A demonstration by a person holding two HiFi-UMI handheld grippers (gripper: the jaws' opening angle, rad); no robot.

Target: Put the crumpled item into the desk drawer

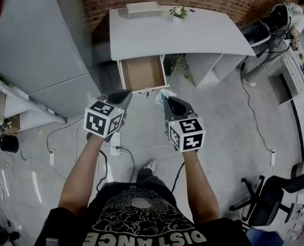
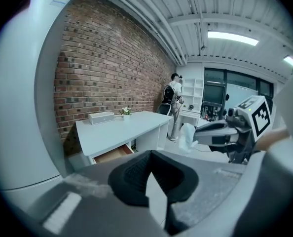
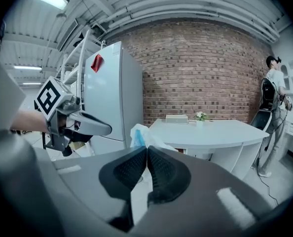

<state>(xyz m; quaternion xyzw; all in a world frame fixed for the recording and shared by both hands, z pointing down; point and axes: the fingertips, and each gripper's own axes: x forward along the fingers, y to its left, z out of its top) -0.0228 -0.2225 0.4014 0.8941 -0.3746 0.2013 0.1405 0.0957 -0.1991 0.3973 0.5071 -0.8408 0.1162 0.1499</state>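
The desk drawer (image 1: 143, 73) is standing pulled out from under the front edge of the white desk (image 1: 203, 35) and is showing only its brown bottom. Its back end is running under the desktop, out of sight. You are holding the crumpled item (image 3: 138, 134), white with a blue streak, in the air just short of the drawer's front edge, not yet inside it. Its lower part is hiding behind the pads. Your right gripper (image 3: 146, 149) is pinching it at the tips, jaws almost together. Your left gripper (image 2: 150, 154) is hovering beside it, jaws together and empty.
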